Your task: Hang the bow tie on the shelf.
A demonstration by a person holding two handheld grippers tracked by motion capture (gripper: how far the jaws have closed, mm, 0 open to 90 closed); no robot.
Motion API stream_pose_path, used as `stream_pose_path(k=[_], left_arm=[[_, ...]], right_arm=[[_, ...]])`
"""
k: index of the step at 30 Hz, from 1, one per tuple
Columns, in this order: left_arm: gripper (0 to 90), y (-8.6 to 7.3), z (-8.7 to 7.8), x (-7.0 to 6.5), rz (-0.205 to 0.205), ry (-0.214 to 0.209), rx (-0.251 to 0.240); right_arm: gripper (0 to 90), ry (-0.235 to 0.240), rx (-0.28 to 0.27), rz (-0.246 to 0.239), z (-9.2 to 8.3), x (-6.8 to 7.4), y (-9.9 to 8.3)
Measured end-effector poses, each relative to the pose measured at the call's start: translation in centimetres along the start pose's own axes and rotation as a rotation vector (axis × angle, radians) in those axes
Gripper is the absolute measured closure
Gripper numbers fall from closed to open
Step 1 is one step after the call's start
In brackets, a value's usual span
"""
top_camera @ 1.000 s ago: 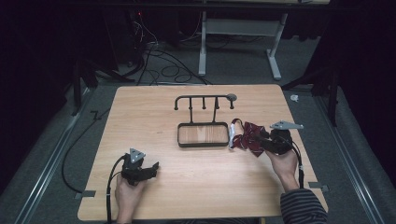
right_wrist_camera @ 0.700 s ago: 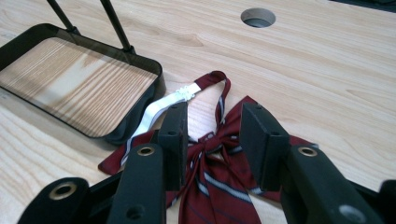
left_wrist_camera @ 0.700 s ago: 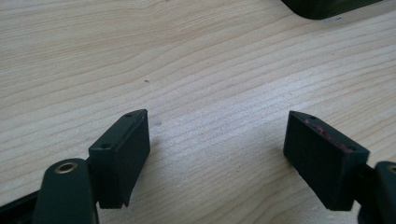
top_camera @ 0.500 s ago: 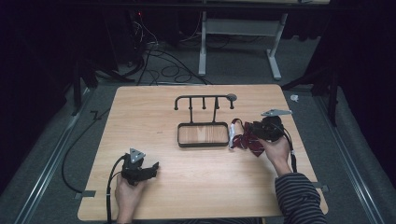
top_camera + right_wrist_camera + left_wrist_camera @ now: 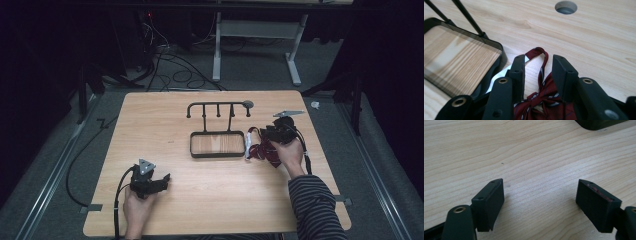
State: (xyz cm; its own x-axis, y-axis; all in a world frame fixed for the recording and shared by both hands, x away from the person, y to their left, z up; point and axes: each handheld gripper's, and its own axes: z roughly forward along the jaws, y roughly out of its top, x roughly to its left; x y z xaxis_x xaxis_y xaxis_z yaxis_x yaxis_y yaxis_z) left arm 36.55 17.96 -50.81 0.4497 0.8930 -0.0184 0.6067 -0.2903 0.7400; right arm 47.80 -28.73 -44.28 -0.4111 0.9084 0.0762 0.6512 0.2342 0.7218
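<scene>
Necktie (image 5: 541, 100) lies between right gripper (image 5: 537, 72) jaws.

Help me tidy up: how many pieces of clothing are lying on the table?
1: a dark red striped bow tie lies right of the black tray rack, under the right tongs, whose jaws straddle its strap. Parts of it sit hidden under the hand.

Table (image 5: 210, 200) bears a rack (image 5: 218, 144) at centre, its hook rail at twelve o'clock of its tray. A necktie (image 5: 261, 151) lies at the tray's three o'clock, touching its edge. Right gripper (image 5: 270, 135) stands over the necktie. Left gripper (image 5: 162, 179) sits at seven o'clock, well apart.
</scene>
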Motion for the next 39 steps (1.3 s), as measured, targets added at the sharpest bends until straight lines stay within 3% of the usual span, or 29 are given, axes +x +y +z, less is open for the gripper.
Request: stream_pose_path(k=[18,23,31,39], left_arm=[[23.2,-0.1,-0.1,-0.1,-0.002,-0.002,0.001],[23.2,-0.1,-0.1,-0.1,-0.001,-0.002,0.003],[23.2,-0.1,-0.1,-0.1,-0.001,-0.002,0.003],[23.2,-0.1,-0.1,-0.1,-0.002,-0.003,0.003]], right_arm=[[64.9,-0.041,0.085,0.008,5.0,-0.3,1.2],[71.2,-0.047,0.119,0.011,6.1,-0.4,0.9],[89.4,-0.028,0.124,0.012,6.2,-0.7,0.6],[90.0,-0.021,0.083,-0.021,4.7,-0.4,0.9]])
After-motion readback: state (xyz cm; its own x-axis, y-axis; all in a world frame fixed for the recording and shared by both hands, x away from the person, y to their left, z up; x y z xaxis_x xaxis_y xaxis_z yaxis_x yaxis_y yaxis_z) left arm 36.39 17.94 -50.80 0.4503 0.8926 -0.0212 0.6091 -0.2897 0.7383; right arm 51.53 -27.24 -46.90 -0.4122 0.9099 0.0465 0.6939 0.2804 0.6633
